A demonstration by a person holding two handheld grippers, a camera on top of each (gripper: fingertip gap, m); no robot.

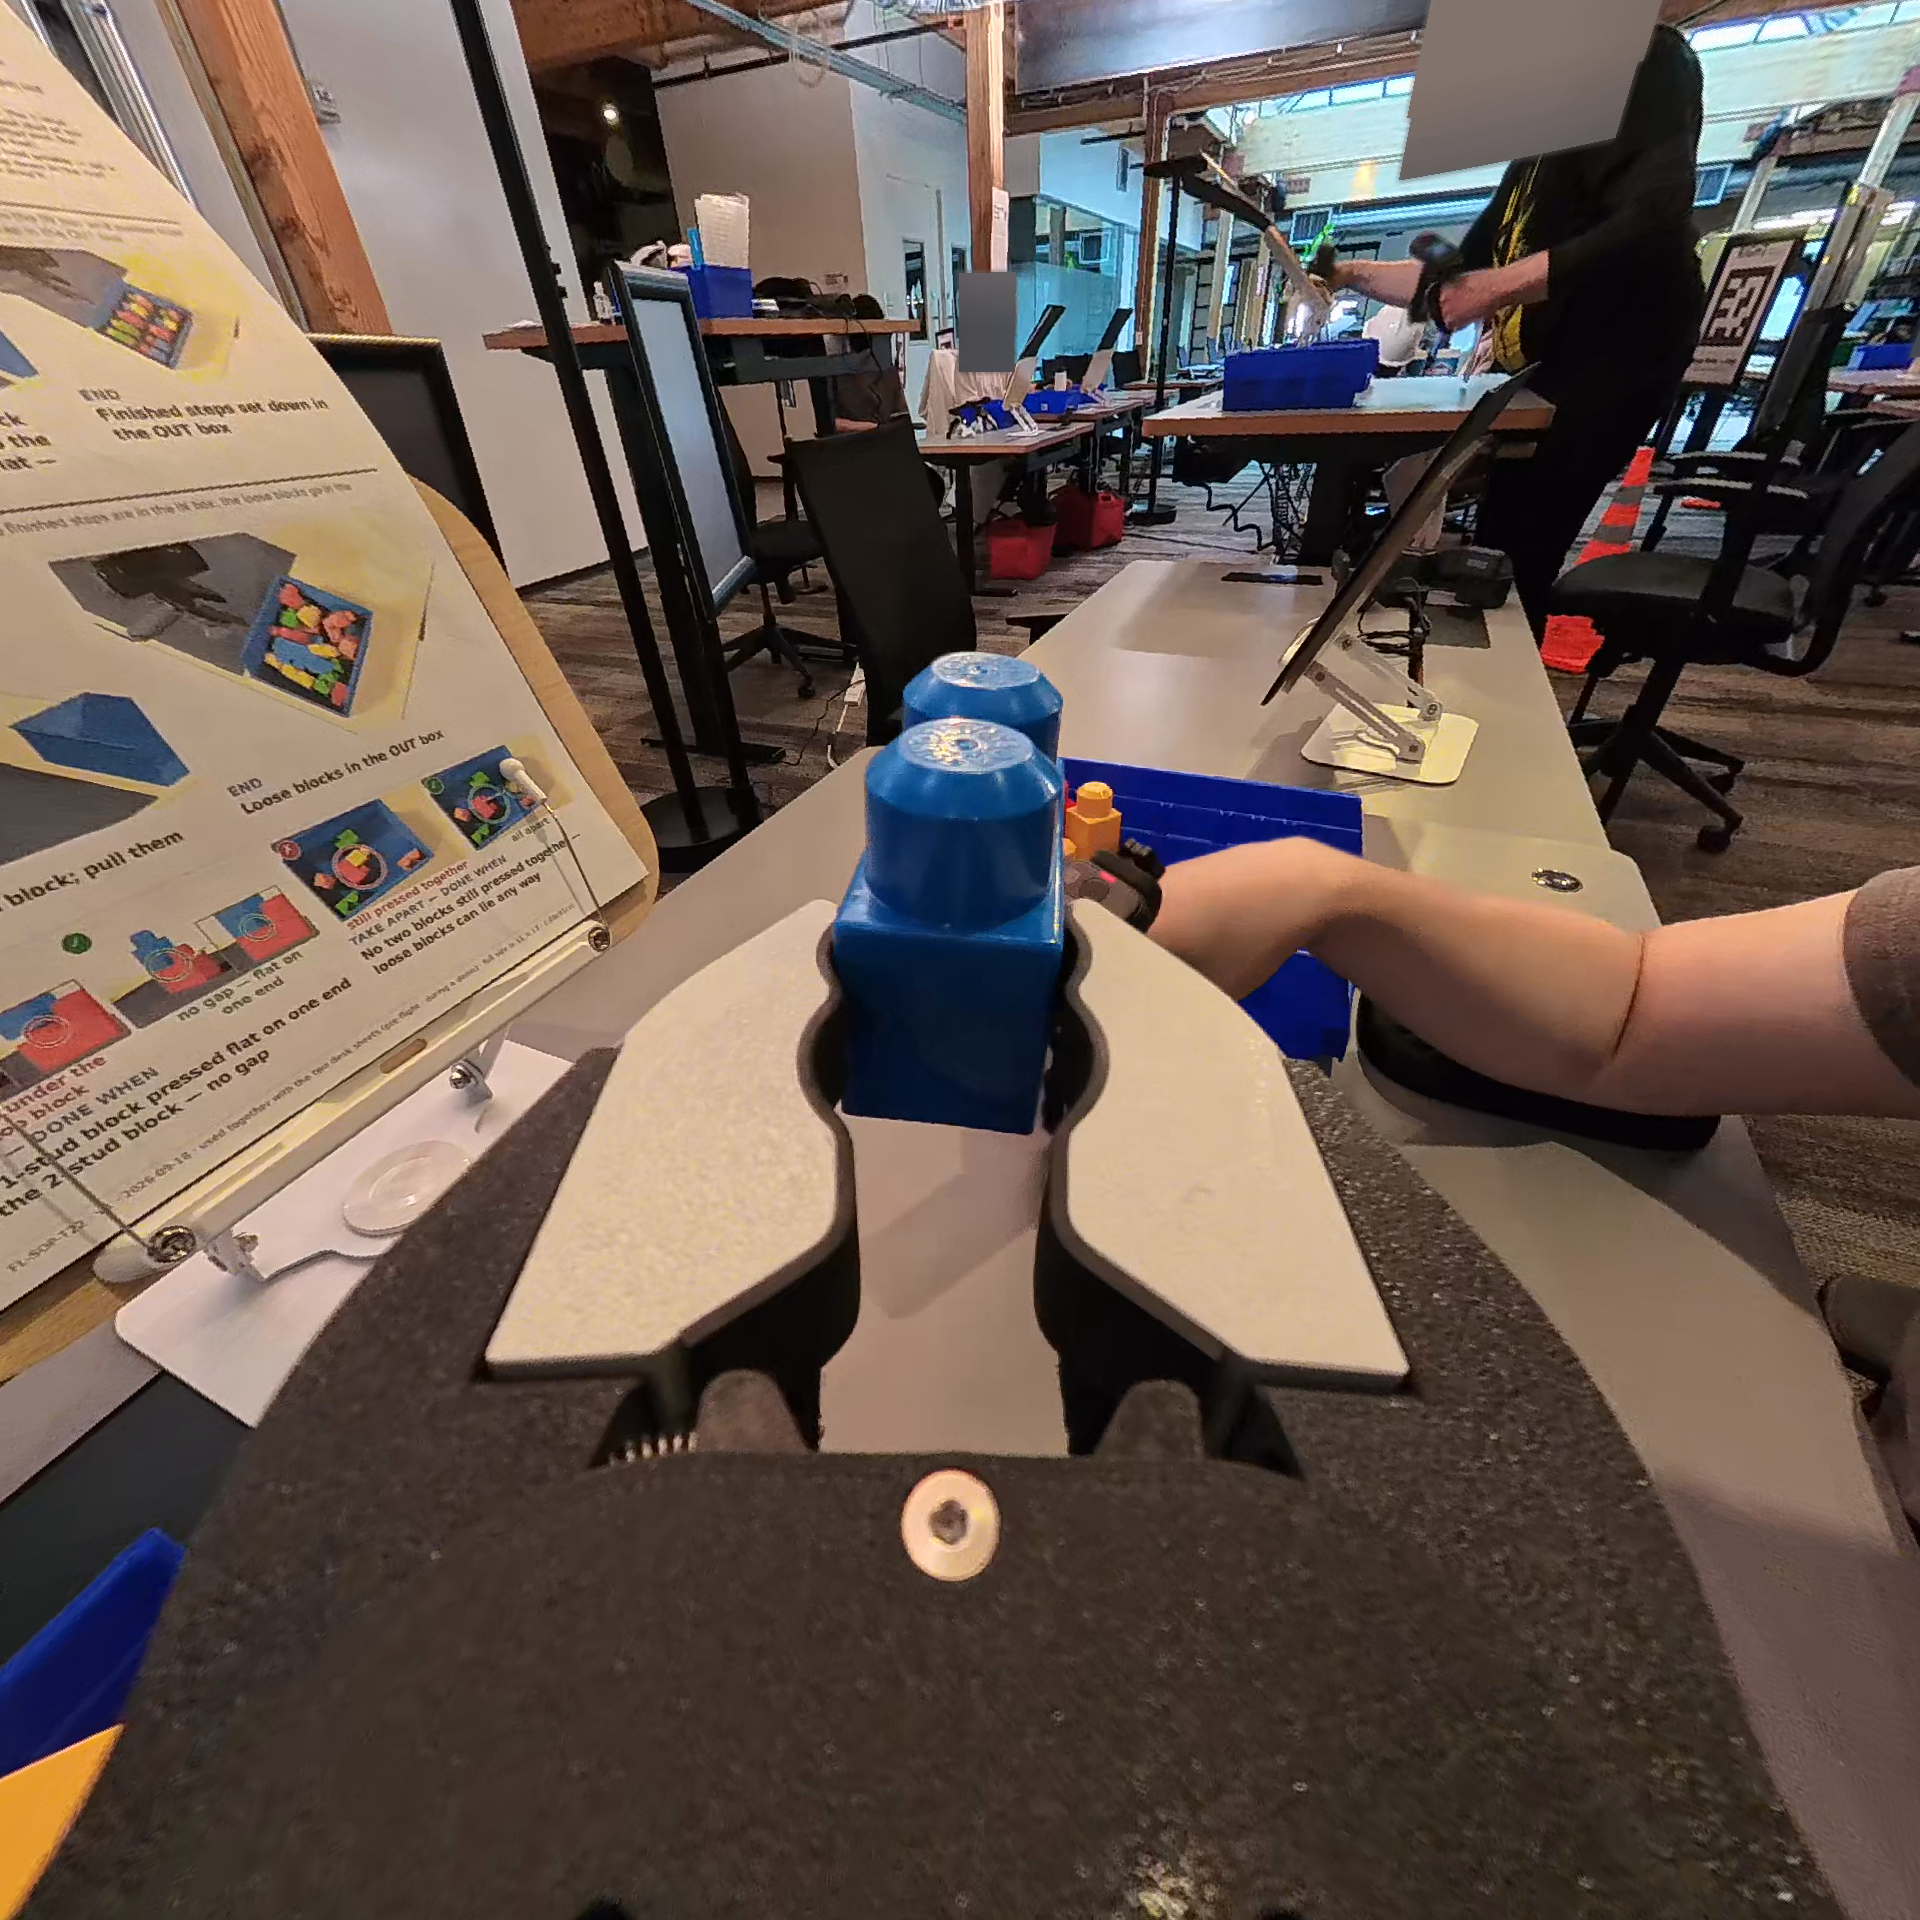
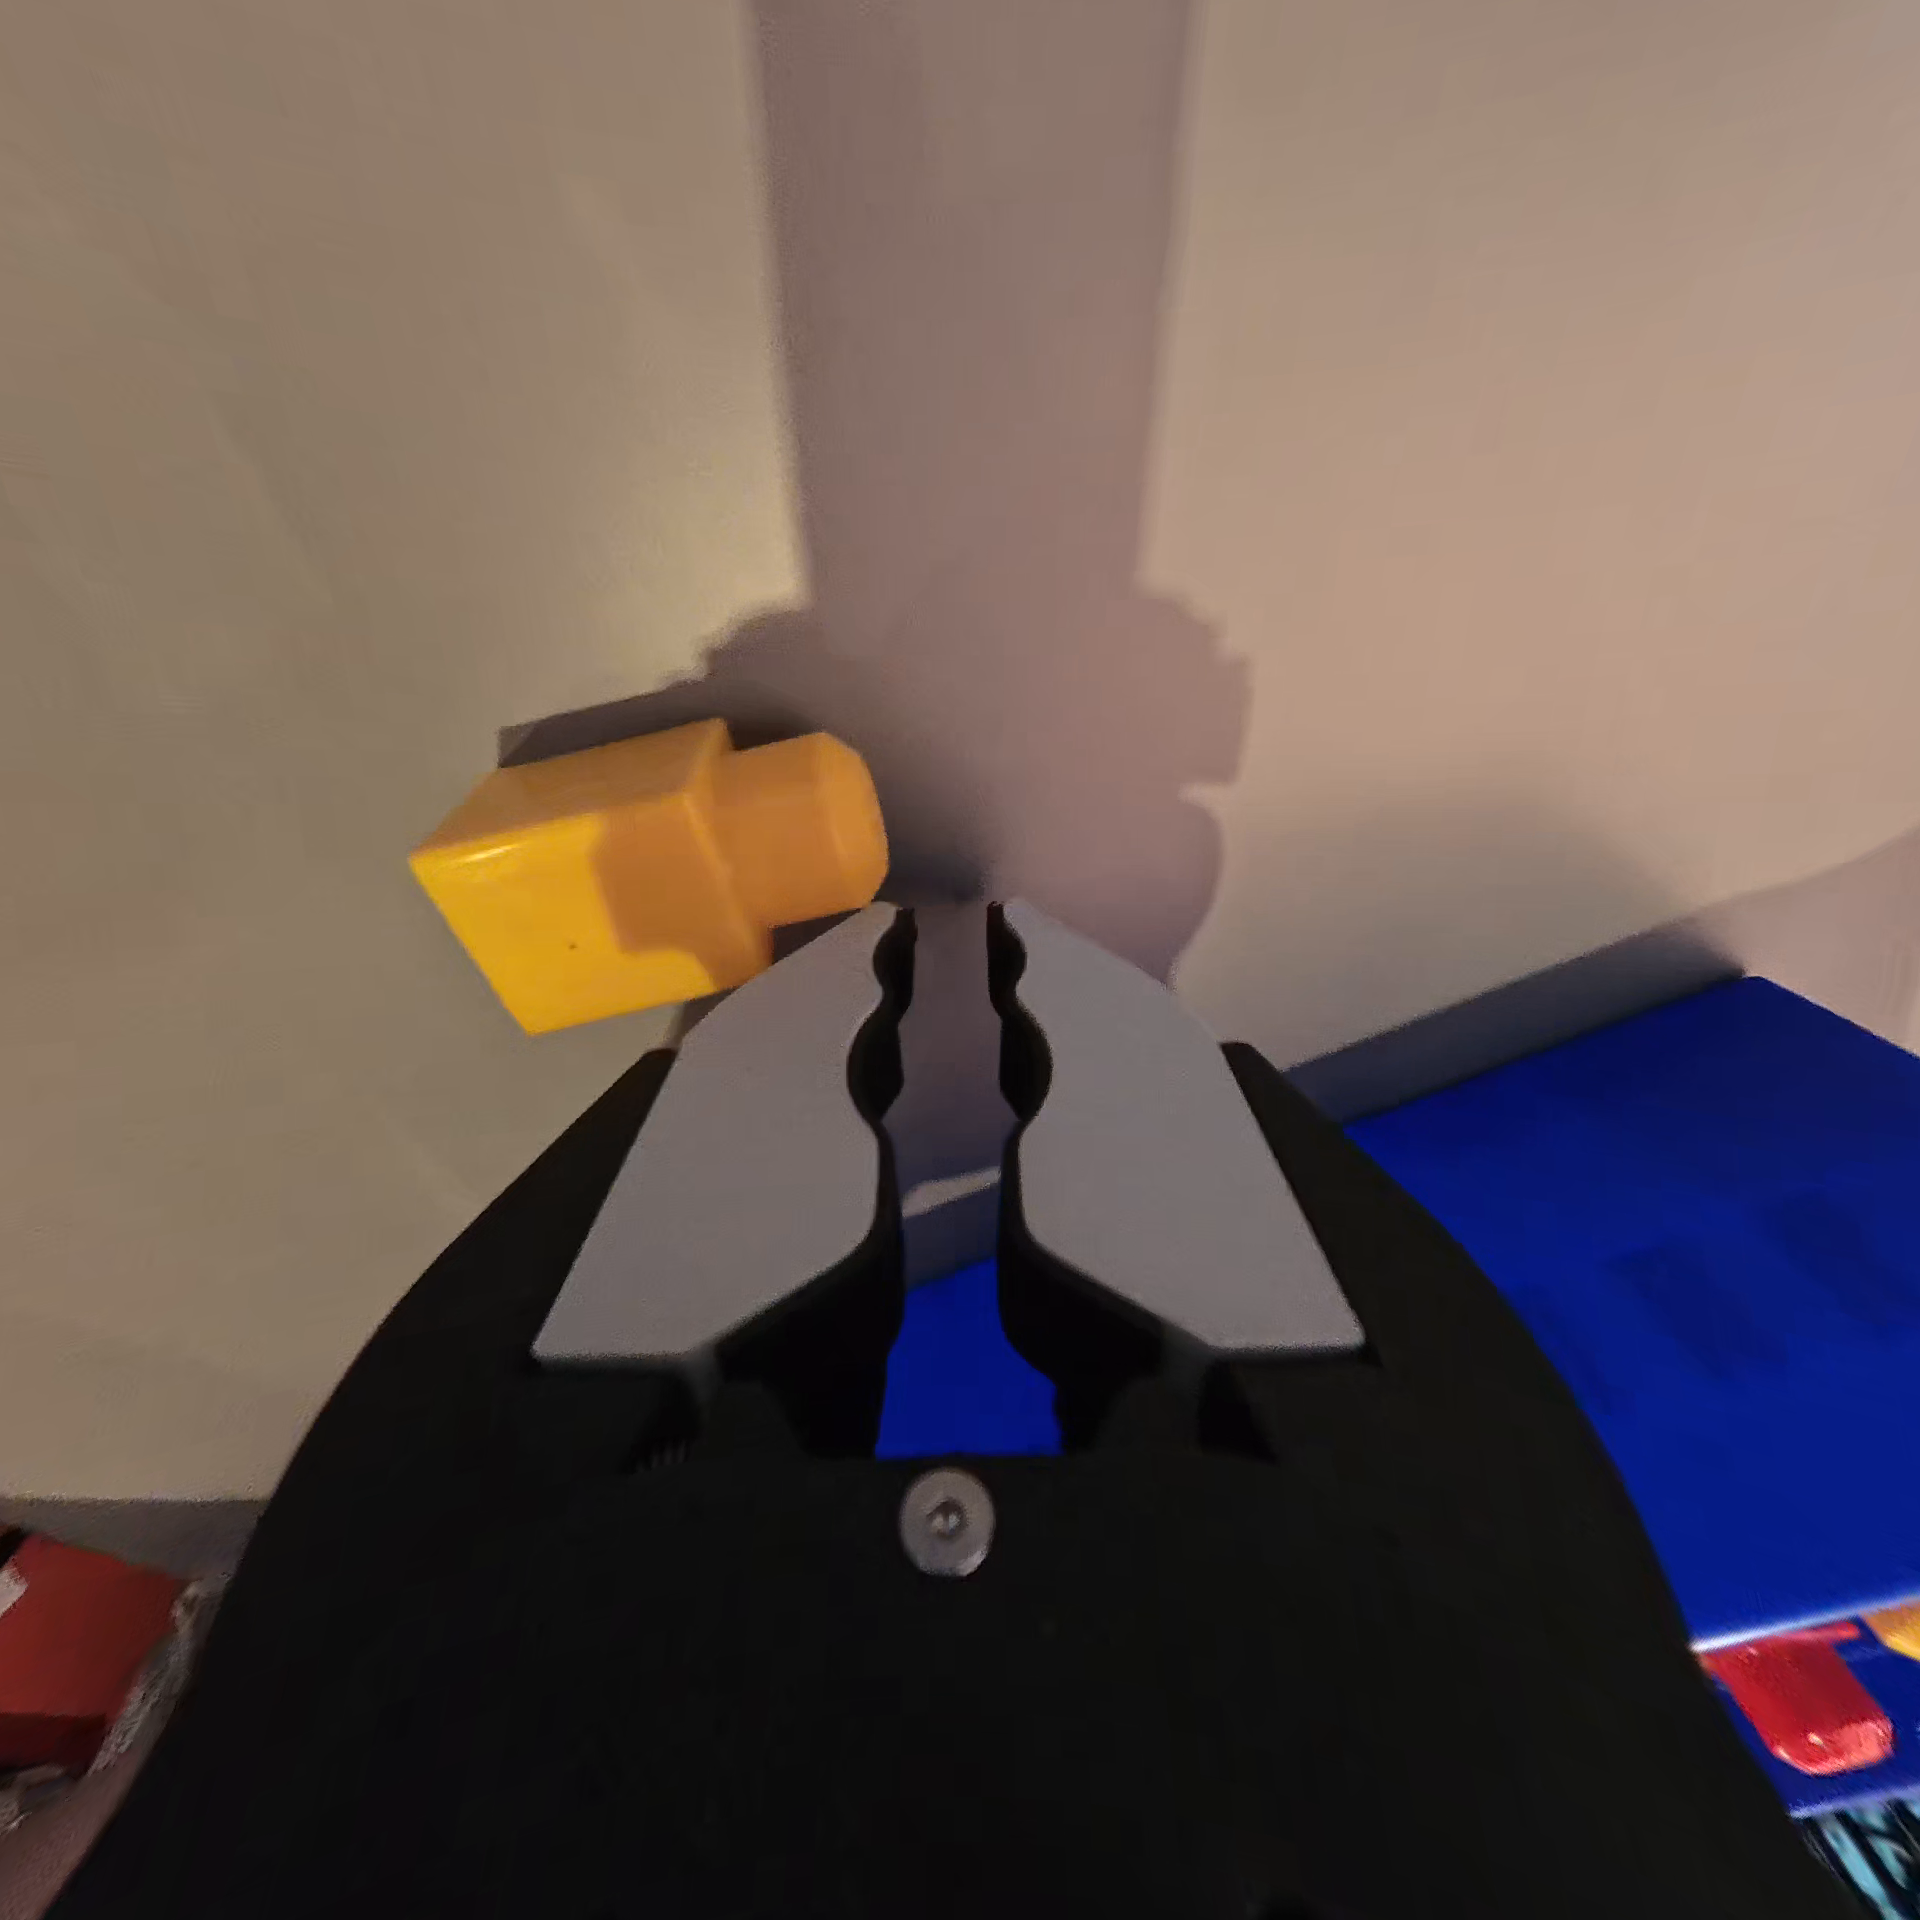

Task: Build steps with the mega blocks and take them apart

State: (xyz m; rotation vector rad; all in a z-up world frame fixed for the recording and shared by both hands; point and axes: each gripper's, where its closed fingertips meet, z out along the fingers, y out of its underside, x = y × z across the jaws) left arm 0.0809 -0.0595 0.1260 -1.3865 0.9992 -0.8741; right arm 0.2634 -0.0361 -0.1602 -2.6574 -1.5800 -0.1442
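Fetching the one-stud block for the step

Left hand-held gripper point(image 1: 948, 1023) clamps the blue block point(image 1: 951, 935) upright; right hand-held gripper point(image 2: 951, 914), nearly closed and empty, must widen for the yellow block point(image 2: 623, 883) on the desk point(image 2: 312, 416), just beside the blue bin point(image 2: 1610, 1247).

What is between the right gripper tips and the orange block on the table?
Nothing: in the right wrist view the orange block lies just left of the right gripper tips, on bare table.

Printed instruction sheet point(image 1: 208, 644) with photos and captions, on a wooden board at 9 o'clock; black-and-white square code sign point(image 1: 1751, 301) on a stand at 2 o'clock; wording not reproduced
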